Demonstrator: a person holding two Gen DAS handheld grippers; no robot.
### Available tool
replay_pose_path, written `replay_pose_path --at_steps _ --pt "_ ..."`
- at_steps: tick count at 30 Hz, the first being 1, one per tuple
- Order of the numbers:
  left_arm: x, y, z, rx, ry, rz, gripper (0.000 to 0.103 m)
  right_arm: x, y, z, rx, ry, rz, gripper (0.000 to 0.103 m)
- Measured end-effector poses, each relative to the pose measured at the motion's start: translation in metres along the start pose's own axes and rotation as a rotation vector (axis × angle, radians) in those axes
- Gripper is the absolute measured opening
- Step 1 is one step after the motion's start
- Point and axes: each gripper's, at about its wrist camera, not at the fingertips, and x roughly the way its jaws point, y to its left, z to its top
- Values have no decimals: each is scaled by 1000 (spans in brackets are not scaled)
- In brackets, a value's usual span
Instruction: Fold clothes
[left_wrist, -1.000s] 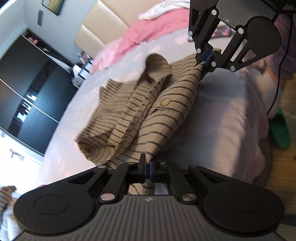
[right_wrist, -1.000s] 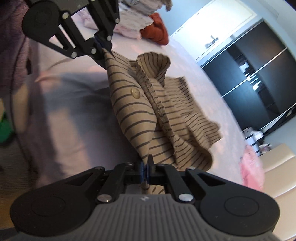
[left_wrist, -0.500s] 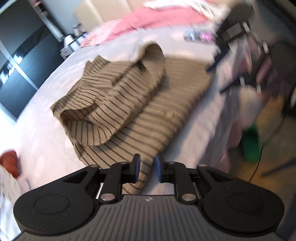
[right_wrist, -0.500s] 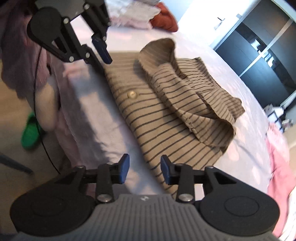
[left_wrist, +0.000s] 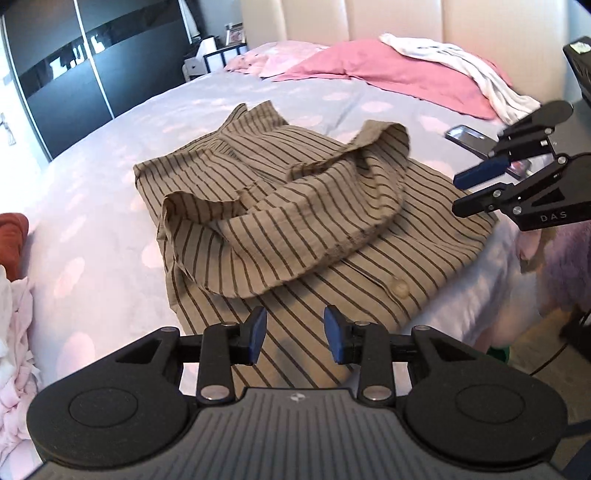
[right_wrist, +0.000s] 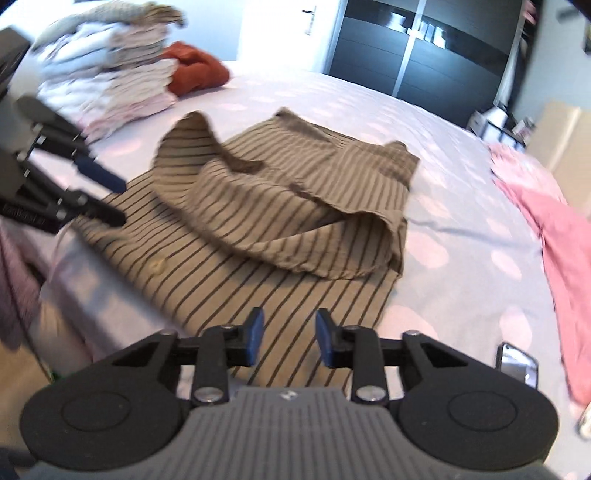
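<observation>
A tan shirt with dark stripes (left_wrist: 295, 206) lies on the lilac spotted bedsheet (left_wrist: 92, 192), its upper half doubled over the lower half in loose humps. In the left wrist view my left gripper (left_wrist: 294, 334) hovers over the shirt's near hem. Its jaws are opening and no cloth is pinched between them. My right gripper (left_wrist: 476, 188) hangs off the shirt's right corner. The right wrist view shows the same shirt (right_wrist: 280, 206) from the other end. There my right gripper (right_wrist: 289, 334) is closing on nothing, and my left gripper (right_wrist: 110, 199) is blurred at the left.
Pink bedding (left_wrist: 388, 70) and a white garment (left_wrist: 461, 66) lie by the headboard. A phone (left_wrist: 469, 138) rests on the sheet. A stack of folded clothes (right_wrist: 110, 85) and a rust-red garment (right_wrist: 195, 72) sit at the other end. The bed's edge drops just beside the shirt.
Both grippers were shut on the shirt's edge, holding it stretched between them. They let go, rolled upright and drew back, and the shirt now lies flat on the bed.
</observation>
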Motion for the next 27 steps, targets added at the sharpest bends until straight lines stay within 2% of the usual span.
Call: replay_pose_path --at_steps 6,11,21,27 --pt "23 17 3 -75 19 -18 32 26 -17 4 120 28 25 29" --pt "48 25 5 -107 36 -26 32 54 -22 7 164 47 48 30" --pt "80 44 39 -161 -57 -13 32 94 -41 41 254 -29 27 31" --pt "93 72 63 -268 -117 53 32 111 -65 70 341 -81 -19 37"
